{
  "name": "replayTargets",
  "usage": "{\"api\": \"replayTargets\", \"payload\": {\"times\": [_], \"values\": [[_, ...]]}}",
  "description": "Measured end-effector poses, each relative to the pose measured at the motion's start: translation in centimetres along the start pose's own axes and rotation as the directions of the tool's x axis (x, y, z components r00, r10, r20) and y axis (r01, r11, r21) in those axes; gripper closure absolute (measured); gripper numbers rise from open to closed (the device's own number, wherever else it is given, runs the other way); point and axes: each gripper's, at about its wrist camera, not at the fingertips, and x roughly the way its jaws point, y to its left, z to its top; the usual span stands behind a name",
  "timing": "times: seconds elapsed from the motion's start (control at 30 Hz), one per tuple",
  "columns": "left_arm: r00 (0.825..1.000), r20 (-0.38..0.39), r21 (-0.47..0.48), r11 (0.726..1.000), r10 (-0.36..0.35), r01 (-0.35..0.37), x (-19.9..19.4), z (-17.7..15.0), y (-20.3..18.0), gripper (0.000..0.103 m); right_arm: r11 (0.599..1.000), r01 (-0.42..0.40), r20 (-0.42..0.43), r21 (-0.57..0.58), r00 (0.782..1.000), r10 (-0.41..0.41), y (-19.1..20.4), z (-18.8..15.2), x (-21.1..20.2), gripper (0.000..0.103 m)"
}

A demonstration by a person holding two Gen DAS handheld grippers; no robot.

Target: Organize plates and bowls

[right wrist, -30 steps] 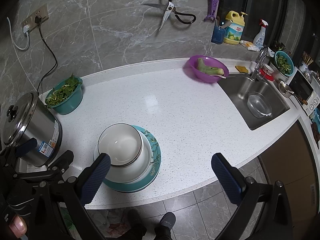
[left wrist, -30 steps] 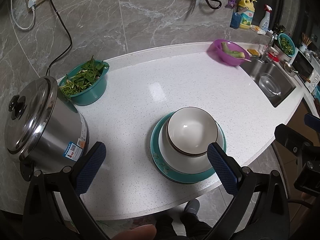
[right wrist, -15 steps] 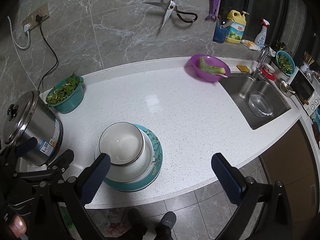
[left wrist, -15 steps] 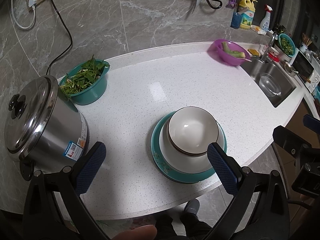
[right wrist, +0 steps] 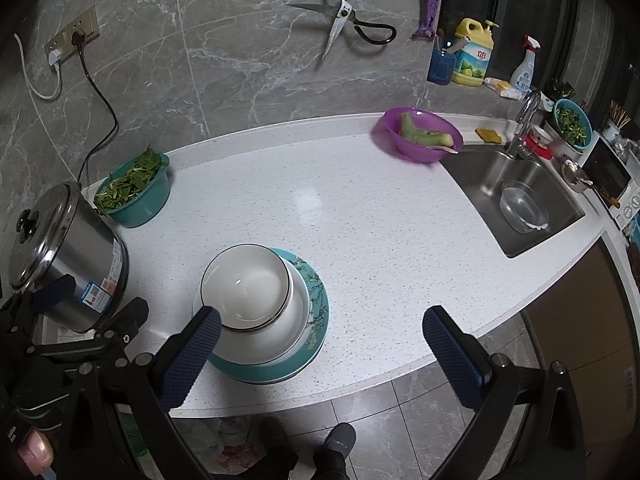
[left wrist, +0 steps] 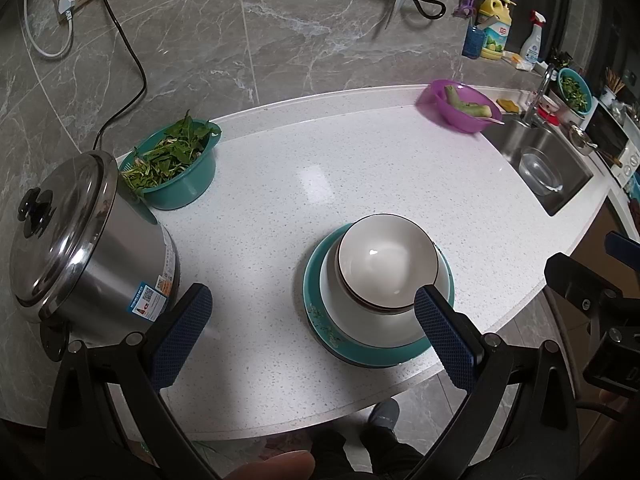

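Left wrist view: small white bowl (left wrist: 387,258) nested in bigger white bowl (left wrist: 368,320), both stacked on teal plate (left wrist: 316,316) near front edge of white counter (left wrist: 340,176). Steel pot (left wrist: 80,240) and teal basket of greens (left wrist: 176,168) off to the side. Left gripper (left wrist: 312,336) wide apart, empty. Right gripper (right wrist: 316,356) wide apart too, holding nothing. Stacking looks done. Next, probably: back away without bumping the pile.

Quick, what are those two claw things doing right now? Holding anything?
Left gripper: open, holding nothing, above the counter near the stacked bowls.
Right gripper: open, holding nothing.
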Motion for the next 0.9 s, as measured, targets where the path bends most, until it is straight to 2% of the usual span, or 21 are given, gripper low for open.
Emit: {"api": "replayTargets", "payload": {"times": [0.2,0.9], "values": [[1.0,0.0,0.001,1.0,0.001,-0.001,0.06,0.07,0.08,0.0,0.999,-0.031,-0.013,0.011,0.999,0.032,-0.15,0.05,0.28,0.0],[1.0,-0.005,-0.012,1.0,0.009,-0.009,-0.01,-0.38,-0.35,0.0,0.999,-0.036,-0.016,0.003,0.999,0.036,0.0,0.16,0.5,0.0]]}}
